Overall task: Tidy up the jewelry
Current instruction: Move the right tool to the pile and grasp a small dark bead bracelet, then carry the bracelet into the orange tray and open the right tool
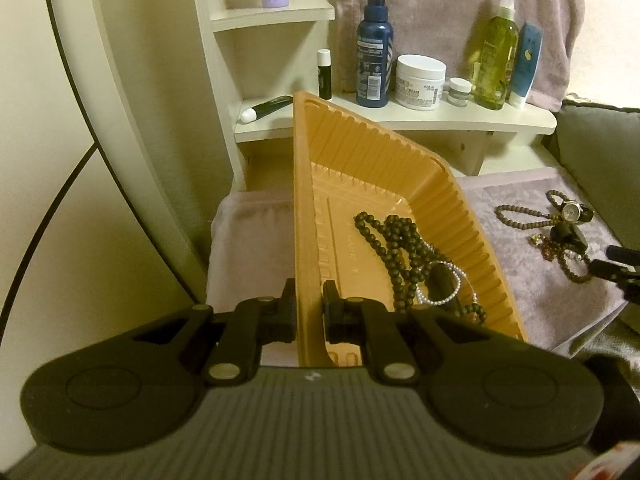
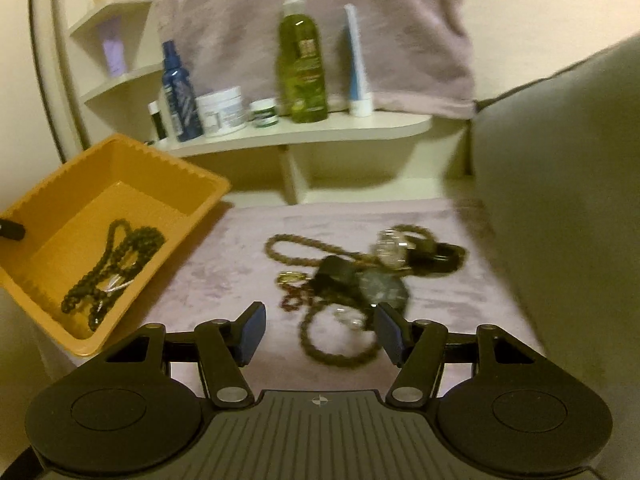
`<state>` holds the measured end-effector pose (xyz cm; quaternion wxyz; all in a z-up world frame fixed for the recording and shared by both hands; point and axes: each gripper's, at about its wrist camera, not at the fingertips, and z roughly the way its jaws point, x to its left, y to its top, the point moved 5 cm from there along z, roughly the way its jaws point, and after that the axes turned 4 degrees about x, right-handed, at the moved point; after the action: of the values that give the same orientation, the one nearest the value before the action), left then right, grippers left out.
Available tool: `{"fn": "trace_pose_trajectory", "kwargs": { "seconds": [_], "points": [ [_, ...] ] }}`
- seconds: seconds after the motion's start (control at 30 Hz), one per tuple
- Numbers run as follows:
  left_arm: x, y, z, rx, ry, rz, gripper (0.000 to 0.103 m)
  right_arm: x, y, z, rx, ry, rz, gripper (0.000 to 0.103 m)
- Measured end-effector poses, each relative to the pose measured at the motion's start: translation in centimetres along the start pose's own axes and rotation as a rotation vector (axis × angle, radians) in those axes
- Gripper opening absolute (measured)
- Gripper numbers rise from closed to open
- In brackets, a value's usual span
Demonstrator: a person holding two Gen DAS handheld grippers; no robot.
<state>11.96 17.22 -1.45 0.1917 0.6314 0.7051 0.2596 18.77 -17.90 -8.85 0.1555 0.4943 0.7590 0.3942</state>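
The orange tray (image 1: pixel 360 168), tilted at the towel's (image 2: pixel 224 280) left edge, holds dark beads (image 1: pixel 396 248). More jewelry (image 2: pixel 352 276) waits mid-towel. Left gripper (image 1: pixel 309 312) clamps the tray's rim; right gripper (image 2: pixel 320 332) hovers half-open, empty.

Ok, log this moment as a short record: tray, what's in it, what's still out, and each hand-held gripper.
tray: orange tray, tilted, its wall clamped by the left hand-held gripper
in tray: dark bead necklace, pearl strand
still out: tangled jewelry pile with a watch, on the mauve towel
right hand-held gripper: open, empty, over the pile
shelf: bottles and jars, untouched
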Motion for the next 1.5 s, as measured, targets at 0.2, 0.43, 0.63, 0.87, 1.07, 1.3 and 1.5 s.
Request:
{"fn": "trace_pose_trajectory", "kwargs": {
  "seconds": [0.2,0.43,0.63,0.87,1.07,1.3,1.5],
  "points": [
    [0.1,0.0,0.0,0.007,0.002,-0.004,0.011,1.1,0.6,3.8,0.044,-0.005,-0.055,0.041],
    [0.0,0.1,0.0,0.009,0.002,-0.003,0.011,1.7,1.2,6.1,0.058,-0.040,-0.092,0.037],
    [0.2,0.0,0.2,0.013,0.000,-0.006,0.011,2.1,1.3,7.0,0.066,-0.084,-0.143,0.031],
    [0.3,0.0,0.2,0.012,-0.001,-0.007,0.011,2.3,1.1,6.8,0.071,-0.128,-0.157,0.020],
    [0.3,0.0,0.2,0.013,-0.002,-0.007,0.011,2.5,1.0,6.6,0.089,-0.132,-0.122,0.015],
    [0.2,0.1,0.2,0.014,-0.001,-0.008,0.011,3.0,0.8,7.6,0.076,-0.144,-0.177,0.015],
    [0.2,0.0,0.2,0.013,0.000,-0.012,0.011,2.9,0.8,7.7,0.069,-0.141,-0.167,0.011]
  ]
}}
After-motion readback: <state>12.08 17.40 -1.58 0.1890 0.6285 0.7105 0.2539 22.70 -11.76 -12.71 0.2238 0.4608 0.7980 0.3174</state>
